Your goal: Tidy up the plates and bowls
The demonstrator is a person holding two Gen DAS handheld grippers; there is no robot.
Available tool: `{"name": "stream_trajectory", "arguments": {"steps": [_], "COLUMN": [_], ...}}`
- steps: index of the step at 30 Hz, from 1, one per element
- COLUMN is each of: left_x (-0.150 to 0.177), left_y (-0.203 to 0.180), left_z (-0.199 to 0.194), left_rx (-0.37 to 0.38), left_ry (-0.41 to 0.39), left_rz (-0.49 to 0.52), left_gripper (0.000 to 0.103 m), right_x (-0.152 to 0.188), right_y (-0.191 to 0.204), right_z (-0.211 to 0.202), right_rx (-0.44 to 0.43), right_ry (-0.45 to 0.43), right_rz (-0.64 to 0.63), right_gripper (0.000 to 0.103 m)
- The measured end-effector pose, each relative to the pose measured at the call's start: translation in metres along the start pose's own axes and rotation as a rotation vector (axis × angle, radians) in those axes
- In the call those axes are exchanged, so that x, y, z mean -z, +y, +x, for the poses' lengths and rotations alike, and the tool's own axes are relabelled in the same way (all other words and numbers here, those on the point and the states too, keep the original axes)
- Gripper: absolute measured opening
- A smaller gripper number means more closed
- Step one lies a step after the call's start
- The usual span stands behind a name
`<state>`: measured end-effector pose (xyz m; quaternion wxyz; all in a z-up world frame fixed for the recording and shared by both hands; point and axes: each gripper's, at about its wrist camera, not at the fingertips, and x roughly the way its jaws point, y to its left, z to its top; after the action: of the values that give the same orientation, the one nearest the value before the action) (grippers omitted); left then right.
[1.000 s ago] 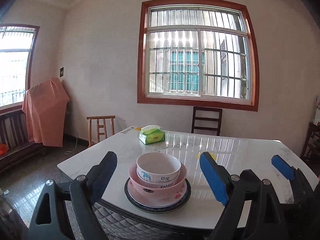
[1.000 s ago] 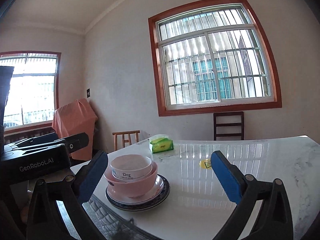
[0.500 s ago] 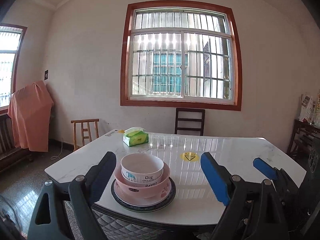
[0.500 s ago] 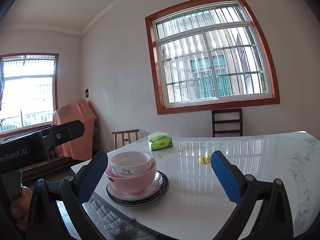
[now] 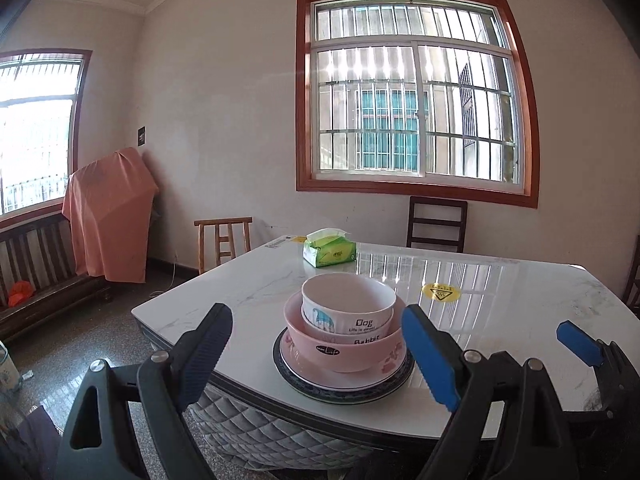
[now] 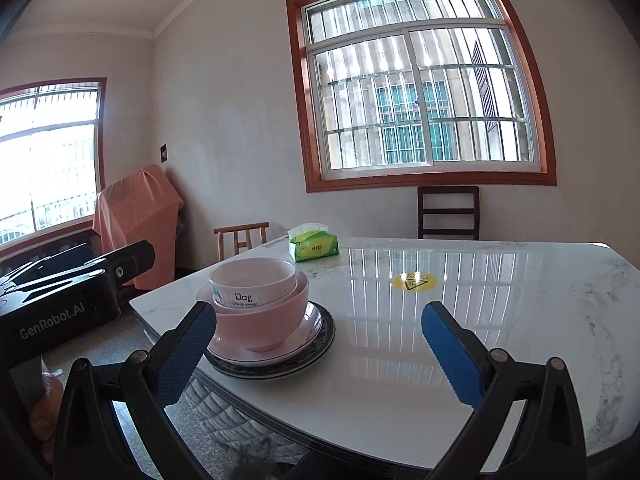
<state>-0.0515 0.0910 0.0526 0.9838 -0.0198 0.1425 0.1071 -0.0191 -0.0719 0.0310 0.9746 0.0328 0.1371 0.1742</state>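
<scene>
A stack stands near the front left corner of the white marble table (image 5: 520, 292) (image 6: 500, 312): a white "Dog" bowl (image 5: 347, 305) (image 6: 253, 282) inside a pink bowl (image 5: 344, 346) (image 6: 264, 326), on a pink plate (image 5: 384, 376) (image 6: 308, 334) over a dark-rimmed plate (image 5: 400, 386) (image 6: 326, 340). My left gripper (image 5: 318, 350) is open, its fingers flanking the stack from the near side without touching it. My right gripper (image 6: 318, 338) is open too, empty, just right of the stack. The right gripper's blue fingertip (image 5: 578, 342) shows in the left wrist view.
A green tissue pack (image 5: 330, 254) (image 6: 314, 246) lies at the table's far side, and a yellow sticker (image 5: 440, 292) (image 6: 414, 281) marks its middle. Chairs (image 5: 437, 220) (image 5: 223, 240) stand behind the table. An orange cloth (image 5: 108, 216) covers something by the left window.
Both views have closed in on the stack, which looks larger. The left wrist view has swung back to the left. Both grippers remain open and nothing on the table moved.
</scene>
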Motion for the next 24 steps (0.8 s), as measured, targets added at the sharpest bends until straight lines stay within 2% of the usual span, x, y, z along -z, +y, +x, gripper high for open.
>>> {"name": "stream_trajectory", "arguments": {"steps": [5,10,24], "left_x": [0.013,0.022,0.031], "left_y": [0.007,0.013,0.026], "left_z": [0.009,0.009,0.02], "left_rx": [-0.022,-0.063,-0.062], "left_ry": [0.034,0.032,0.083], "left_rz": [-0.018,-0.021,-0.049], "left_gripper": [0.089,0.089,0.089], "right_x": [0.007,0.011,0.016], "right_y": [0.004,0.01,0.015], "right_z": [0.004,0.007,0.011], "right_rx": [0.003,-0.006,-0.008], "right_ry": [0.027,0.045,0.07], "right_rz": [-0.004,-0.023,-0.041], "right_gripper": [0.102,0.102,0.102]}}
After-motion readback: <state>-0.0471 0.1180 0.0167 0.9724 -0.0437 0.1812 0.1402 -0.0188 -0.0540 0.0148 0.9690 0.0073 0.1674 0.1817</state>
